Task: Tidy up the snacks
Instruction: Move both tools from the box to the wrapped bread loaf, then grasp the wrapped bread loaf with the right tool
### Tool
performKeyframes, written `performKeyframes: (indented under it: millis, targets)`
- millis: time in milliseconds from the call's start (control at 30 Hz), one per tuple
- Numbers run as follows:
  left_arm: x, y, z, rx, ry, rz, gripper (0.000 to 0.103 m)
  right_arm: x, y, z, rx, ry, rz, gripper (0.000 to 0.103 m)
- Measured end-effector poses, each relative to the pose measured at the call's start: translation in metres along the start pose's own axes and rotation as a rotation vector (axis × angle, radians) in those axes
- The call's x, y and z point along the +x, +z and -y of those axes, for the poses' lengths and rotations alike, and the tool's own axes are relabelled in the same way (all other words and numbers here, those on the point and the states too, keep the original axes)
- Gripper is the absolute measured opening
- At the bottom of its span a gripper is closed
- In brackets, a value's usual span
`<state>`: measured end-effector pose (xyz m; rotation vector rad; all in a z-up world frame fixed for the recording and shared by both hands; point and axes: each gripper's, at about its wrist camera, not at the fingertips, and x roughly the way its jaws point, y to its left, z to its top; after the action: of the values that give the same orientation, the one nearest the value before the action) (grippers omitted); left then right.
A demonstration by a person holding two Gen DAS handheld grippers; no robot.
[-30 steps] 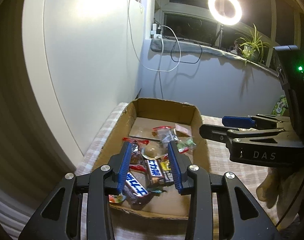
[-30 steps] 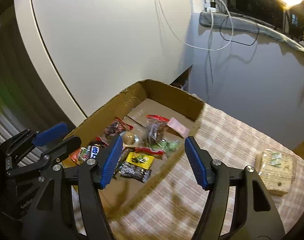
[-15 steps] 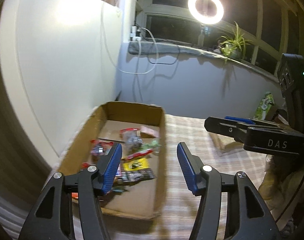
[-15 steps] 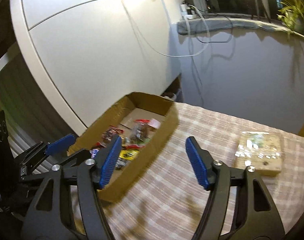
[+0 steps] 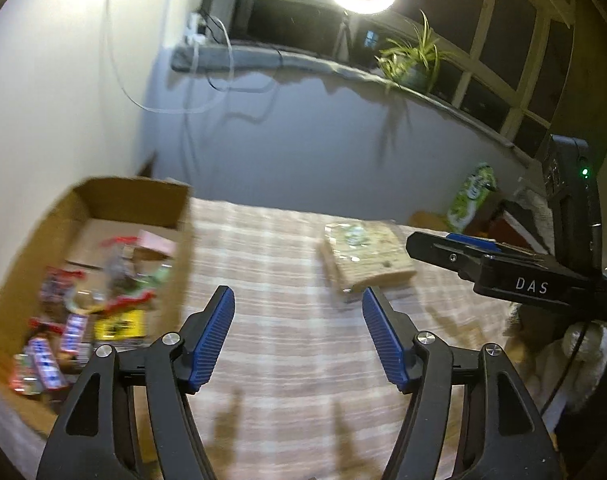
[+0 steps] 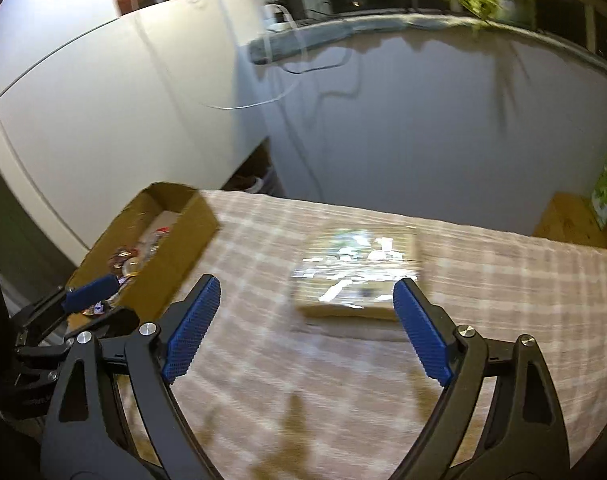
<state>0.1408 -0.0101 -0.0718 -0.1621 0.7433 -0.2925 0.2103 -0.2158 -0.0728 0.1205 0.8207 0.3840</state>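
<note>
Right gripper point(image 6: 307, 330) empty, jaws opening wide. Pack point(image 6: 357, 270) lies flat on desk point(image 6: 503, 300) just ahead, between blue pads, long side across. Left gripper point(image 5: 299, 336) empty too, jaws opening, pack farther off to right. Box point(image 5: 115, 200) with snacks point(image 5: 103, 304) sits left.

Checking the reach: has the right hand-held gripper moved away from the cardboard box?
Yes. The right hand-held gripper, opening and empty, has swung right: the cardboard box now sits far left, the wrapped snack pack ahead.
</note>
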Motion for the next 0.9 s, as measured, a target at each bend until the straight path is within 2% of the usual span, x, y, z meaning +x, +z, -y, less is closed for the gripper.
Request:
performKeyframes:
  millis: [200, 367, 667, 833, 900]
  targets:
    - [0.040, 0.005, 0.013, -0.060, -0.076, -0.074, 0.067, 0.016, 0.002, 0.042, 0.046, 0.001, -0.038, 0.091]
    - [0.068, 0.009, 0.018, -0.104, -0.109, -0.129, 0.067, 0.035, 0.003, 0.064, 0.095, 0.054, -0.082, 0.091]
    - [0.107, 0.012, 0.020, -0.156, -0.137, -0.202, 0.067, 0.064, 0.005, 0.073, 0.123, 0.113, -0.145, 0.091]
    - [0.122, 0.012, 0.018, -0.187, -0.177, -0.239, 0.067, 0.077, 0.007, 0.078, 0.156, 0.159, -0.174, 0.091]
    - [0.126, 0.011, 0.019, -0.181, -0.180, -0.244, 0.064, 0.083, 0.008, 0.079, 0.172, 0.176, -0.186, 0.090]
